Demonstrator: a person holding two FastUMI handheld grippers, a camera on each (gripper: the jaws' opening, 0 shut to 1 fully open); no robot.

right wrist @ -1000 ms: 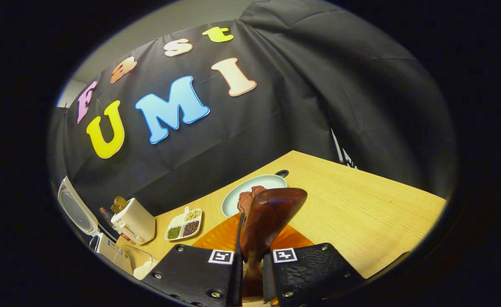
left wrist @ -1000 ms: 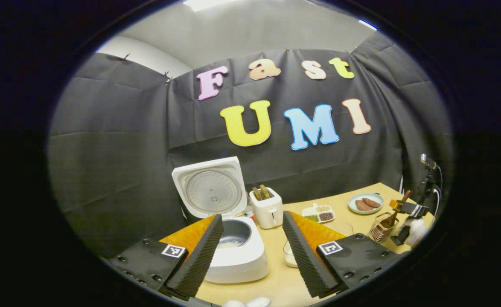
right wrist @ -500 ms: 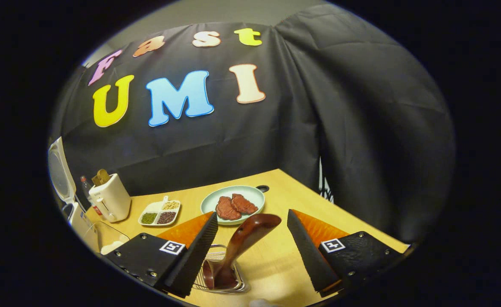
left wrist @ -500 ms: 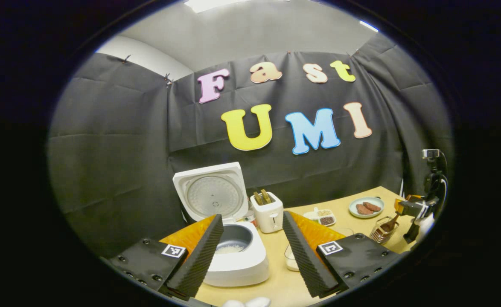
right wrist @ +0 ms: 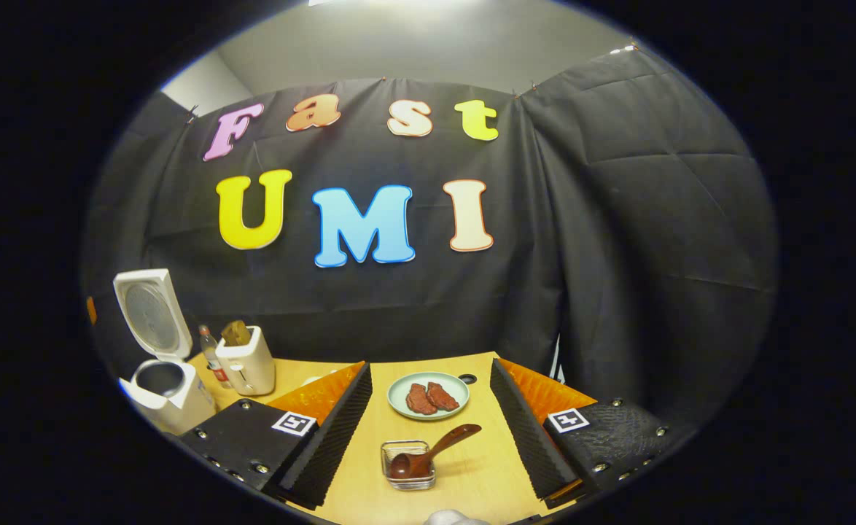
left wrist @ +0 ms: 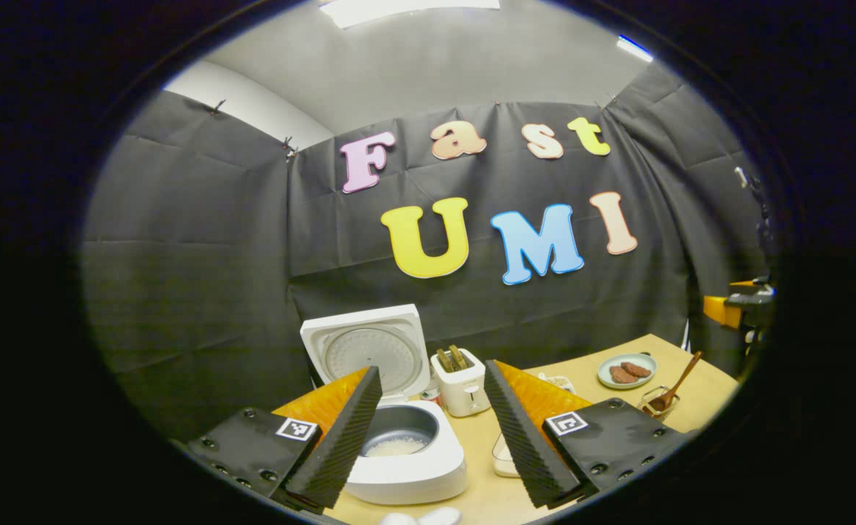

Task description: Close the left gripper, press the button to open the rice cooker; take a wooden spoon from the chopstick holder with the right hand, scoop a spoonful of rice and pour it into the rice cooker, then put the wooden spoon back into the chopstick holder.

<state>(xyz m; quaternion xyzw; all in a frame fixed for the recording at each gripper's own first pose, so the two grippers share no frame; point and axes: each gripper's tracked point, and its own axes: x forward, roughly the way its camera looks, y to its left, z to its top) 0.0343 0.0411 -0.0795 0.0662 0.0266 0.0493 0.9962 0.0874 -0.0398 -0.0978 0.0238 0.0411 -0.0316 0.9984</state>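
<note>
A wooden table (right wrist: pixel 472 467) stood against black cloth walls. The rice cooker (left wrist: pixel 410 452) sat open at its left end, rice inside. The wooden spoon (right wrist: pixel 432 453) rested in the chopstick holder (right wrist: pixel 407 467) toward the right front edge, near a plate (right wrist: pixel 428 396). The left gripper (left wrist: pixel 432 430) and right gripper (right wrist: pixel 432 430) hung spread, empty, above the table.

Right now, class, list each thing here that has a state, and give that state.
Cooker: lid up, rice inside.
Spoon: in the holder, leaning right.
Toaster: slices in slots.
Plate: holds two brown pieces.
Left gripper: open.
Right gripper: open.
</note>
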